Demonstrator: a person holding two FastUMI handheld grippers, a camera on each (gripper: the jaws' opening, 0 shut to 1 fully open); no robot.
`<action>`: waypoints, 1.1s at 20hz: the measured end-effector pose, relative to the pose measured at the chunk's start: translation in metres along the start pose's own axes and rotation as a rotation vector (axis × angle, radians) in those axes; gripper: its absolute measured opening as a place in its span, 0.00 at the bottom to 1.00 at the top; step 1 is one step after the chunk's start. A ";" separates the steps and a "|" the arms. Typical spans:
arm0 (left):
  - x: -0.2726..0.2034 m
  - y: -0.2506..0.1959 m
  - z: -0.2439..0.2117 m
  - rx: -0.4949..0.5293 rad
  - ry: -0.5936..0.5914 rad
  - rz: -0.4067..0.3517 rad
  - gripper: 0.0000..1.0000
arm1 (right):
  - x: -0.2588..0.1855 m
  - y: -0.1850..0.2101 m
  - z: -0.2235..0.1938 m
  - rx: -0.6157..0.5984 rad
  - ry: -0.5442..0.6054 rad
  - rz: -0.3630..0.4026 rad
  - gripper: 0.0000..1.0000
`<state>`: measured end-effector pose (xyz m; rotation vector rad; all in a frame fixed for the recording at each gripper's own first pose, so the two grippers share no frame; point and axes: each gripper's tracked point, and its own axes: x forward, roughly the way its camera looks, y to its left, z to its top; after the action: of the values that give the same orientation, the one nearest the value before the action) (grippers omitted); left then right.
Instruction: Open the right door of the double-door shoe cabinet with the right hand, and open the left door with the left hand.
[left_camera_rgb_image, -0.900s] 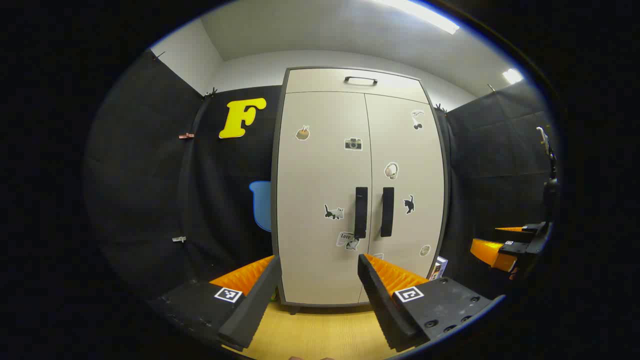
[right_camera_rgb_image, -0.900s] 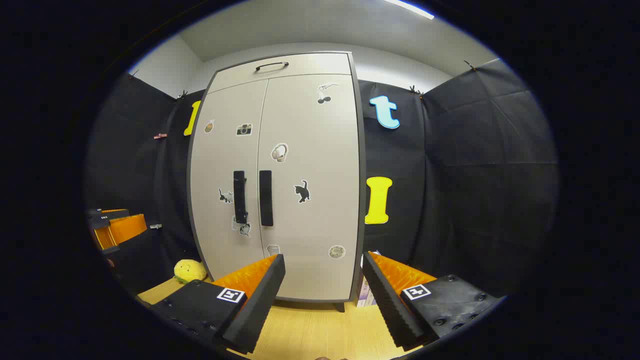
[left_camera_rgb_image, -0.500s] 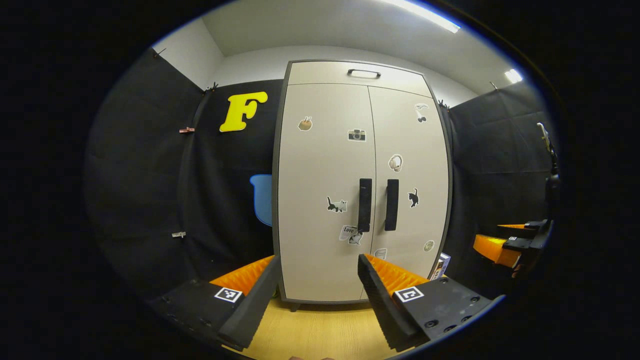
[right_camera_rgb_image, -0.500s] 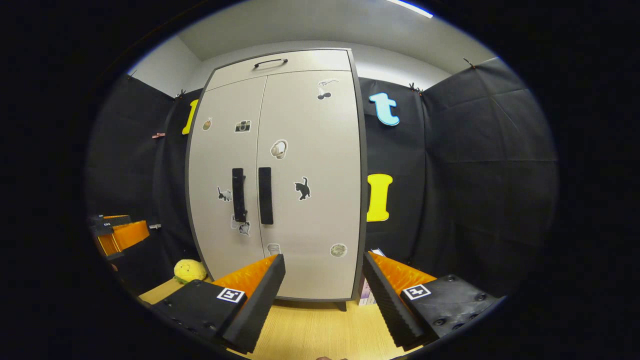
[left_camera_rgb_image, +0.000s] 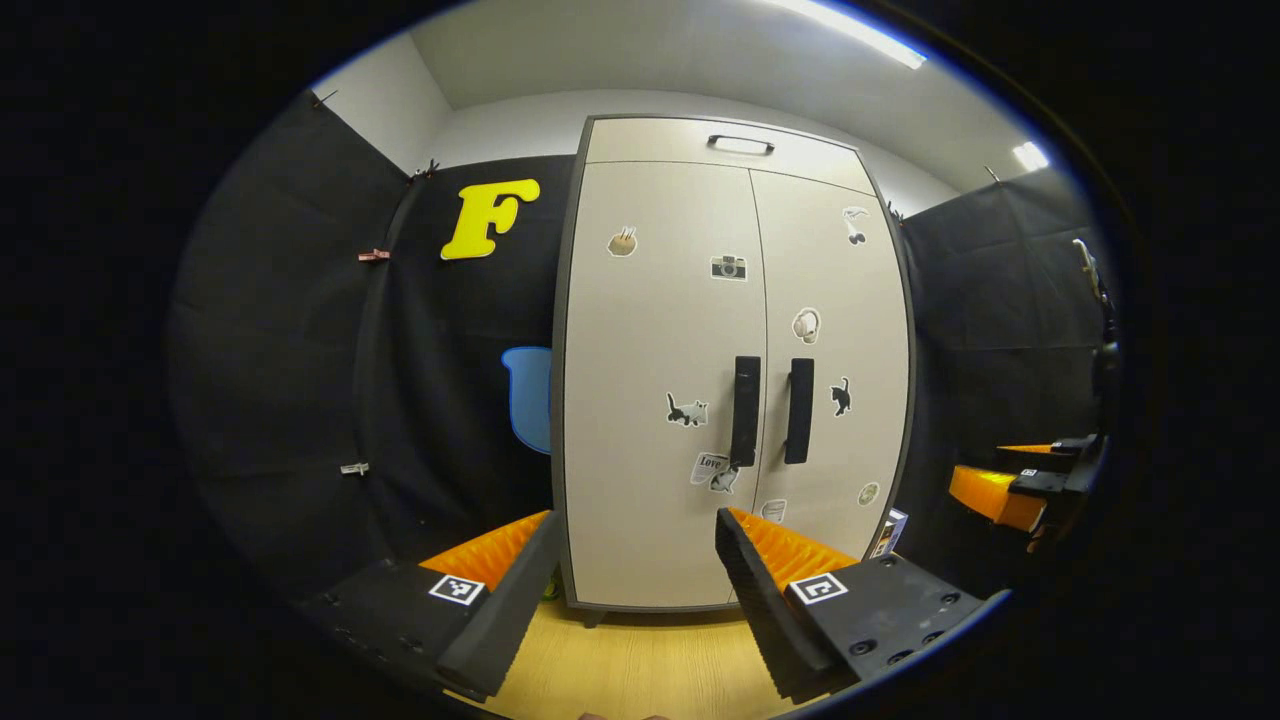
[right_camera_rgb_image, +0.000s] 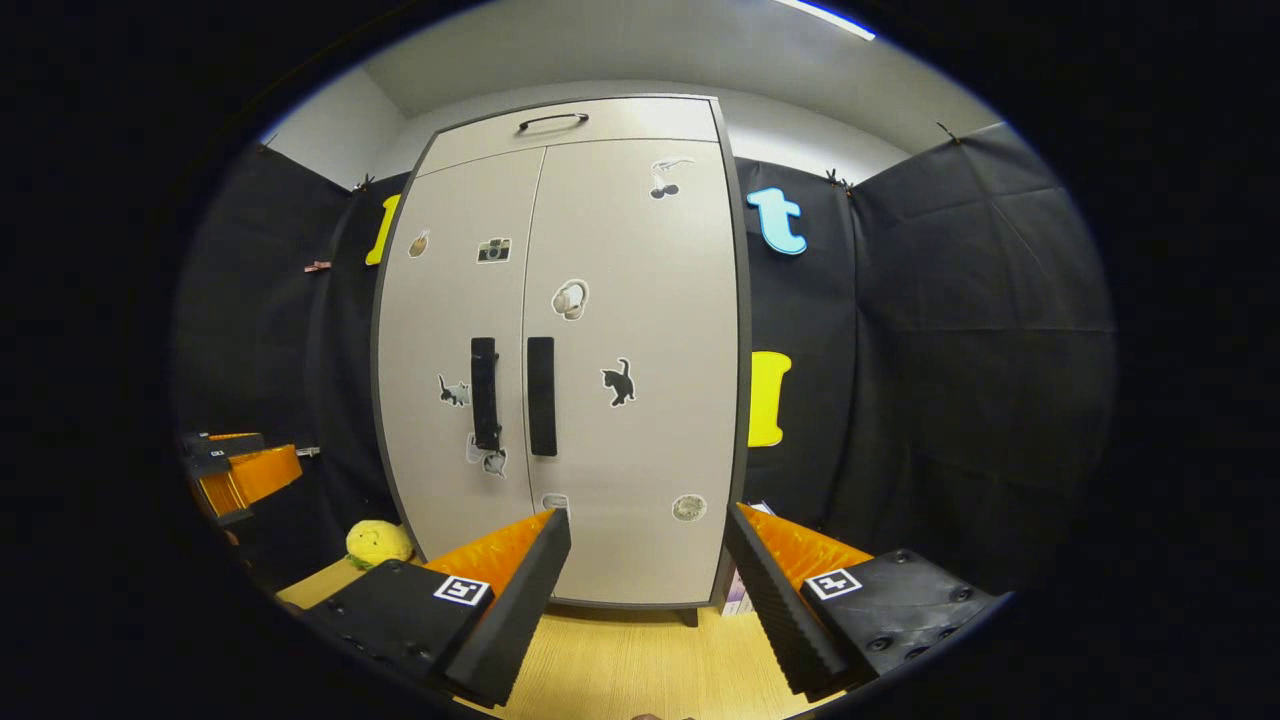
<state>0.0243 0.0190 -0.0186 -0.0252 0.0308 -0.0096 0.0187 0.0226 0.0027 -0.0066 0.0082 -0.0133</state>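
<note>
Shoe cabinet (right_camera_rgb_image: 560, 350): stands upright on the wooden floor (right_camera_rgb_image: 620, 670) against the booth's back wall, straight ahead of both grippers and well apart from them.
Doors: right door (right_camera_rgb_image: 640, 300) and left door (right_camera_rgb_image: 450, 300) both lie flush and closed; neither is touched.
Handles: two dark vertical bars side by side at the centre seam, right handle (right_camera_rgb_image: 541, 396) and left handle (right_camera_rgb_image: 485, 393), very close together.
Right gripper (right_camera_rgb_image: 648, 545): jaws spread wide, nothing between them, aimed low at the cabinet's base.
Left gripper (left_camera_rgb_image: 638, 545): jaws likewise wide and empty, also pointing low.
Step in hand: judged to be the approach toward the right handle.
Doing it well: raise the right gripper to handle height, bring one finger in behind the bar from its outer side, close across it, then pull along an arc about the right-edge hinge.
Watch for: catching the neighbouring left handle, since the bars nearly touch.
Also there: a yellow plush toy (right_camera_rgb_image: 378, 543) on the floor left of the cabinet.
</note>
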 end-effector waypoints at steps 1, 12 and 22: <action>0.000 0.003 -0.001 -0.003 0.002 -0.001 0.95 | 0.002 0.003 0.001 -0.001 0.001 0.003 0.99; -0.006 0.026 -0.023 -0.034 0.066 -0.019 0.95 | 0.043 0.060 0.034 -0.017 0.005 0.085 0.98; -0.025 0.075 -0.032 0.068 0.072 0.087 0.95 | 0.125 0.100 0.069 -0.030 -0.022 0.092 0.98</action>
<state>-0.0008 0.0930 -0.0519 0.0448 0.1030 0.0752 0.1456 0.1212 0.0701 -0.0366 -0.0135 0.0793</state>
